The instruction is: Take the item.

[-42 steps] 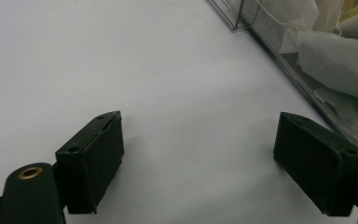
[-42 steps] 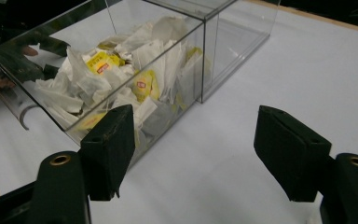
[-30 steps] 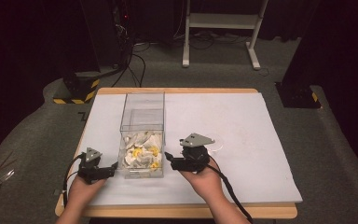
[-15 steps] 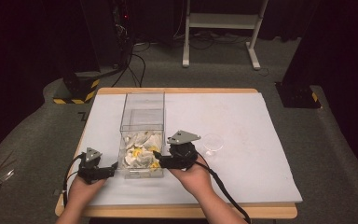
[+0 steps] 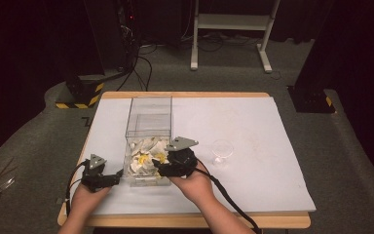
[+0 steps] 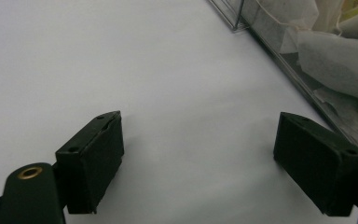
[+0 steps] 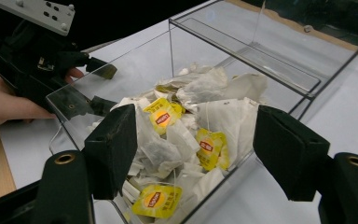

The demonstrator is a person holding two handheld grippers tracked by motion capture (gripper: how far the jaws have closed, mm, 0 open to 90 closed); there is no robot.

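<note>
While the right gripper [image 7: 193, 154] is hovering wide open and empty over the clear plastic box [image 5: 148, 127] of white paper tea bags [image 7: 205, 116], it is best lowering onto one bag (the left gripper [image 6: 200, 163], equally open, is holding nothing beside the box).

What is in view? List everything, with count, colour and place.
box: one, clear, left of table centre, open top
tea bags: many, white with yellow tags, heaped in the box's near end
cup: one, clear, on the sheet right of the box
sheet: one, pale grey, covering the table
table: one, wooden edge
stand: one, white, on the floor beyond
left gripper: black, open, left of the box
right gripper: black, open, at the box's near right
</note>
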